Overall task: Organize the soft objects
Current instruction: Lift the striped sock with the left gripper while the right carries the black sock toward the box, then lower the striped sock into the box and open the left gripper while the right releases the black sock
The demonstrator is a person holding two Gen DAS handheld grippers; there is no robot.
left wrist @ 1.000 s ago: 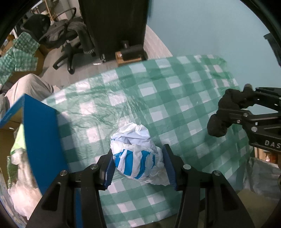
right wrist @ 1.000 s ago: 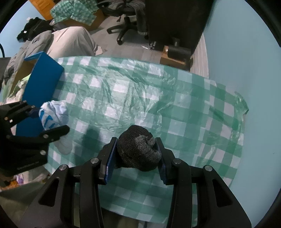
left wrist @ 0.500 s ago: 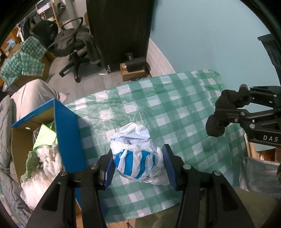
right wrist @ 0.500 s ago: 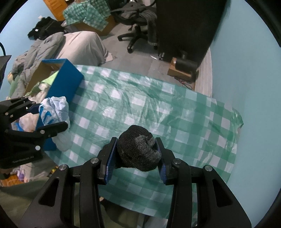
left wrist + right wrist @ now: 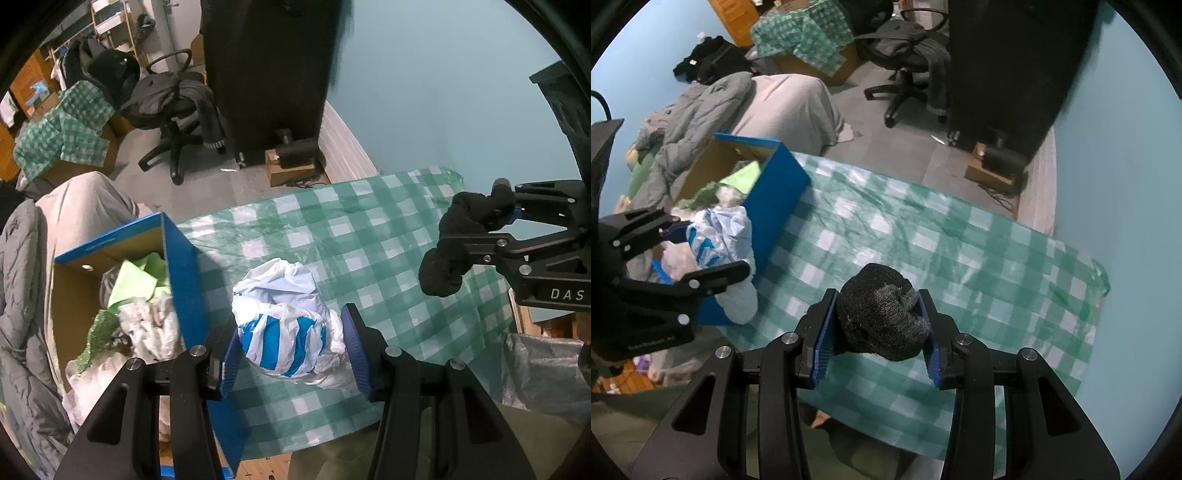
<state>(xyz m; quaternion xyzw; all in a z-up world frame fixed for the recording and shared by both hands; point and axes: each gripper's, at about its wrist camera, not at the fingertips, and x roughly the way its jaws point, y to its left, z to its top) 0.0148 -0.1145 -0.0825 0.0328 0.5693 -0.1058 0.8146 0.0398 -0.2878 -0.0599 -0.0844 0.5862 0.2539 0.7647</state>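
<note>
Carrying both soft things clear of the desk [image 5: 369, 236], your left hand-held gripper [image 5: 291, 347] pinches the striped plastic bag [image 5: 280, 314], your right hand-held gripper [image 5: 877, 326] the dark sock ball [image 5: 882, 317]. Swing next toward the blue box [image 5: 181, 280] at nine o'clock (already part-filled), then release.

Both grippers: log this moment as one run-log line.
left gripper: shut on plastic bag | right gripper: shut on black sock | both above table | blue box: open
</note>
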